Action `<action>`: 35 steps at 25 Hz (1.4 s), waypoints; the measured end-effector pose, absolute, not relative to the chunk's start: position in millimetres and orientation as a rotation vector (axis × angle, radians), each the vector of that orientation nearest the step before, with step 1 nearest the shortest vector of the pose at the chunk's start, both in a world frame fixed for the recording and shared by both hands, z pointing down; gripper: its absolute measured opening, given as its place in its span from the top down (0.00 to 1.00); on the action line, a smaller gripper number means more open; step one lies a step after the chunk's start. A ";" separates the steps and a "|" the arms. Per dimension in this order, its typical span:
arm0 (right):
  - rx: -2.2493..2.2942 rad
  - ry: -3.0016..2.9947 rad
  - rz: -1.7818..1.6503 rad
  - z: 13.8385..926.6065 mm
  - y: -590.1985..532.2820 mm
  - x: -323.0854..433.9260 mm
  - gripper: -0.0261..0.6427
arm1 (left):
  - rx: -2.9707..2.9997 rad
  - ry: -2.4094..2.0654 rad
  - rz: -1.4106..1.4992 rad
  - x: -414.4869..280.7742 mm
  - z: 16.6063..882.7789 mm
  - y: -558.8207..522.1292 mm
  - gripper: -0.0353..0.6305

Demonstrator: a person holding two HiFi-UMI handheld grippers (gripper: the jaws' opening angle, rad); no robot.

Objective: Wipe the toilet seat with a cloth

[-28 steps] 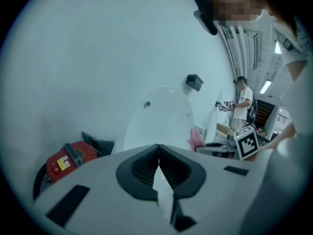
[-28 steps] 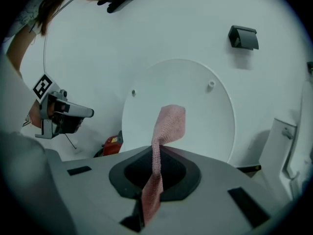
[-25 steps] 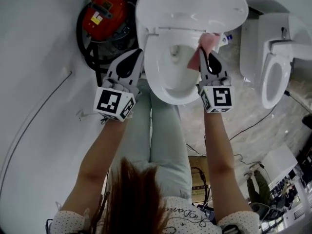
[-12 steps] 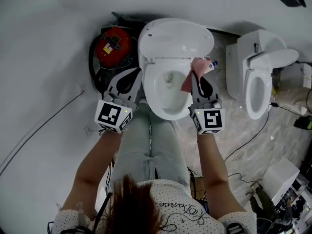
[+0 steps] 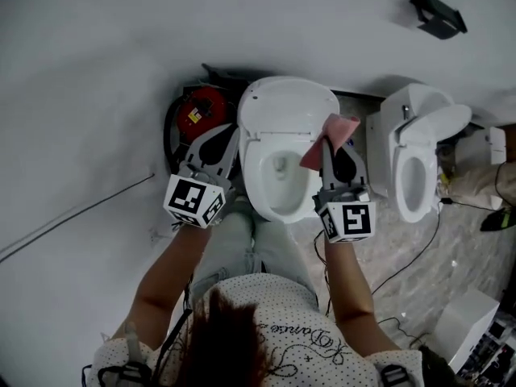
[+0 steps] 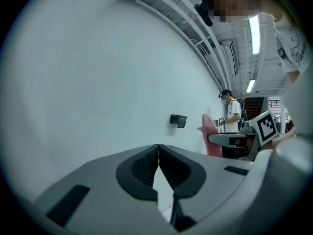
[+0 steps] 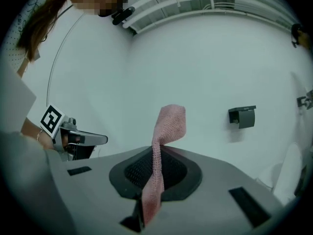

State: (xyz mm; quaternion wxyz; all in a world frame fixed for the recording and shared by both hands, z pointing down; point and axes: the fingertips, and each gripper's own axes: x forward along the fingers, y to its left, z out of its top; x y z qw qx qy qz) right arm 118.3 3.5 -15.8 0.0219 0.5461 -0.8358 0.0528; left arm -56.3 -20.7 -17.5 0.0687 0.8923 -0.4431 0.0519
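Observation:
A white toilet (image 5: 274, 208) with its lid up stands below me in the head view; the seat rim (image 5: 251, 172) rings the bowl. My right gripper (image 5: 331, 147) is shut on a pink cloth (image 5: 330, 137) and is lifted above the seat's right side. In the right gripper view the cloth (image 7: 162, 153) stands up from between the jaws against the white wall. My left gripper (image 5: 219, 145) hovers left of the toilet, shut on nothing; its jaws (image 6: 158, 153) meet at the tips in the left gripper view.
A red device (image 5: 196, 113) with coiled black hose sits on the floor left of the toilet. A second white toilet (image 5: 418, 164) stands to the right. A black paper holder (image 5: 438, 13) hangs on the wall. Cables cross the floor at right.
Both grippers have risen away from the toilet and the head view has pulled back. The right gripper lifted the pink cloth off the seat's right side.

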 end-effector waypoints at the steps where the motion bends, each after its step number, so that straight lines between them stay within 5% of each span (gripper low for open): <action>1: 1.691 -2.602 0.150 -27.3 7.0 116.1 0.92 | 2.690 -1.333 0.146 -55.9 -25.0 -18.6 0.94; 9: 1.637 -2.708 -0.031 -97.9 19.9 91.7 0.93 | 2.712 -1.336 0.112 -53.8 -66.5 -6.1 0.94; 35: 1.614 -2.760 -0.117 -129.3 57.0 97.1 0.93 | 2.787 -1.384 0.063 -39.9 -111.7 31.1 0.94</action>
